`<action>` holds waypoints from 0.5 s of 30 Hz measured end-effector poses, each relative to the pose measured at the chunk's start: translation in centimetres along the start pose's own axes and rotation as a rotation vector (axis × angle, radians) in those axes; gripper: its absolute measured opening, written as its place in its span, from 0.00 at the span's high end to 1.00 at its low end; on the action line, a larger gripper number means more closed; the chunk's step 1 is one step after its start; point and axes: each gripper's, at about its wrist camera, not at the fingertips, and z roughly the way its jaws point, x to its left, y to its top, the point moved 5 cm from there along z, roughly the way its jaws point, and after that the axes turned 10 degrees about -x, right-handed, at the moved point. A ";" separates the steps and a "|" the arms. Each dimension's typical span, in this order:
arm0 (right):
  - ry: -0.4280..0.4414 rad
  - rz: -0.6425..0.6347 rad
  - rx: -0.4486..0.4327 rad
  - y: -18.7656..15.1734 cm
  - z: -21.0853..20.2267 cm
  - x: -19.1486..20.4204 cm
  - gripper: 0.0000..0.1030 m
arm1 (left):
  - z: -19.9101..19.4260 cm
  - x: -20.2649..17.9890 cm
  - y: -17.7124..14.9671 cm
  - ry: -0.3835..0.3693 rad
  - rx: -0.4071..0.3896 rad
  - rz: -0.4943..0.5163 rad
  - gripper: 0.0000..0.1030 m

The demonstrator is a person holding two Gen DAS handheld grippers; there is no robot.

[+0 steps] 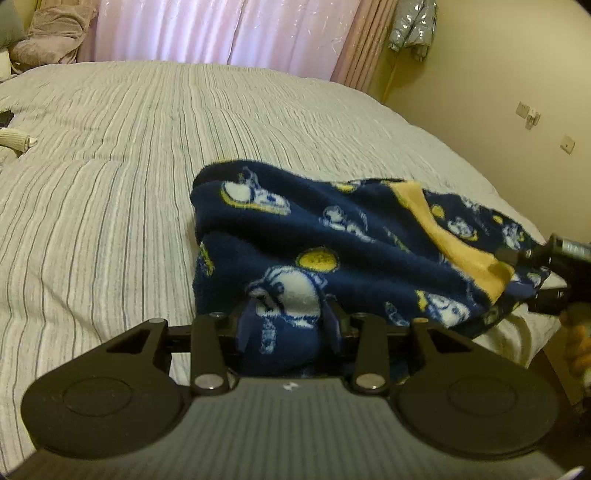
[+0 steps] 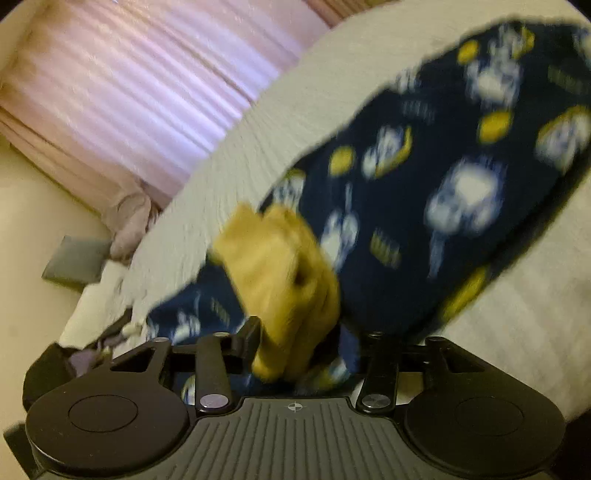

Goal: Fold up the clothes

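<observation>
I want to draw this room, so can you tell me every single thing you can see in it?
fleece garment: one, navy with white and yellow cartoon prints and a yellow band, on the bed, held at two places
bed cover: one, pale with thin stripes, across the bed
curtains: pink, behind the bed
folded blanket: one, dusty pink, far left corner
silver jacket: one, hanging on the right wall
wall sockets: a few, pale, right wall
left gripper: black, shut on the navy cloth
right gripper: black, shut on the yellow band
</observation>
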 end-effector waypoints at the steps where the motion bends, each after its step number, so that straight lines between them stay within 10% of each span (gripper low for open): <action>1: 0.009 0.010 -0.009 0.9 -0.1 -0.3 0.36 | -0.1 0.1 0.2 0.001 -0.002 -0.001 0.66; 15: 0.207 -0.090 0.302 3.9 12.2 0.2 0.36 | 3.1 1.8 4.3 0.054 -0.020 -0.036 0.66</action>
